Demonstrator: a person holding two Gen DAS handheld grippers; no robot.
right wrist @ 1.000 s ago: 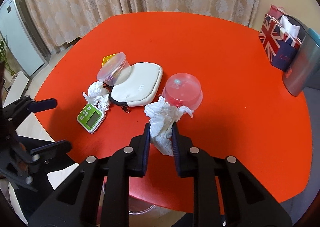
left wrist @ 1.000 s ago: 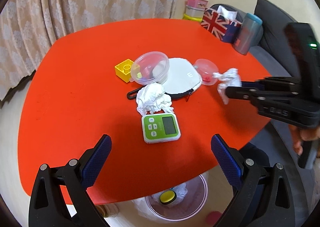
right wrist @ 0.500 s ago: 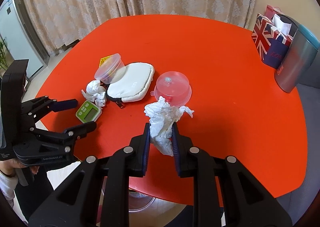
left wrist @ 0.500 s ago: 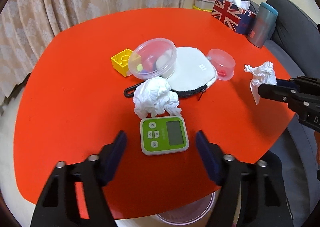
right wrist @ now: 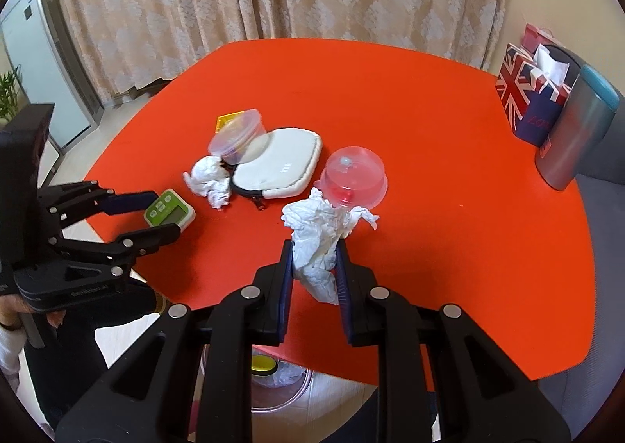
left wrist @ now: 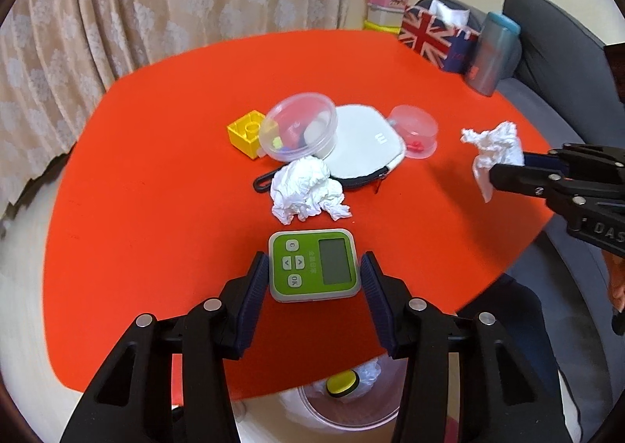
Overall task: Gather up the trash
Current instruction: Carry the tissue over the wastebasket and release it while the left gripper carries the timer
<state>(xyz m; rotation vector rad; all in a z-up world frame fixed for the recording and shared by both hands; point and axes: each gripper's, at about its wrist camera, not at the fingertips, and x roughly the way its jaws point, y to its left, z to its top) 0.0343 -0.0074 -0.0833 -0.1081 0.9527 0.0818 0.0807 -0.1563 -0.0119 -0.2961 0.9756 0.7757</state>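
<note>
Currently clamped in the right gripper (right wrist: 314, 267): a crumpled white tissue (right wrist: 318, 236), pinched between the blue pads and held above the near edge of the orange table (right wrist: 449, 177), clear of the surface. Spread apart, the left gripper (left wrist: 314, 279), fingers bracketing a green timer (left wrist: 313, 265) without visibly touching it; whether aimed at the timer or merely passing over toward the paper beyond, cannot tell. Just past the timer, at twelve o'clock from the left fingertips, a second crumpled tissue (left wrist: 306, 189) on the table, touching the zip edge of a white pouch (left wrist: 361, 146). Further out at eleven o'clock, a clear lidded tub (left wrist: 299, 126) with a yellow block (left wrist: 247, 132) beside it; at one o'clock, a small pink dome container (left wrist: 416, 130). At six o'clock, below the table edge, a clear bin (left wrist: 343, 408) lined in white, already holding some white paper and a yellow-and-black puck-like item. Progress judged as partway: something binned, one tissue lifted but not yet dropped, one tissue untouched on the table. Legible writing: "OK" on a timer button plus small characters too fine to read, a single "E"-like mark on the pouch, "DAS" on the right gripper's body, and a Union Jack print on a tissue box (left wrist: 433, 36) at the far edge, at one o'clock.
</note>
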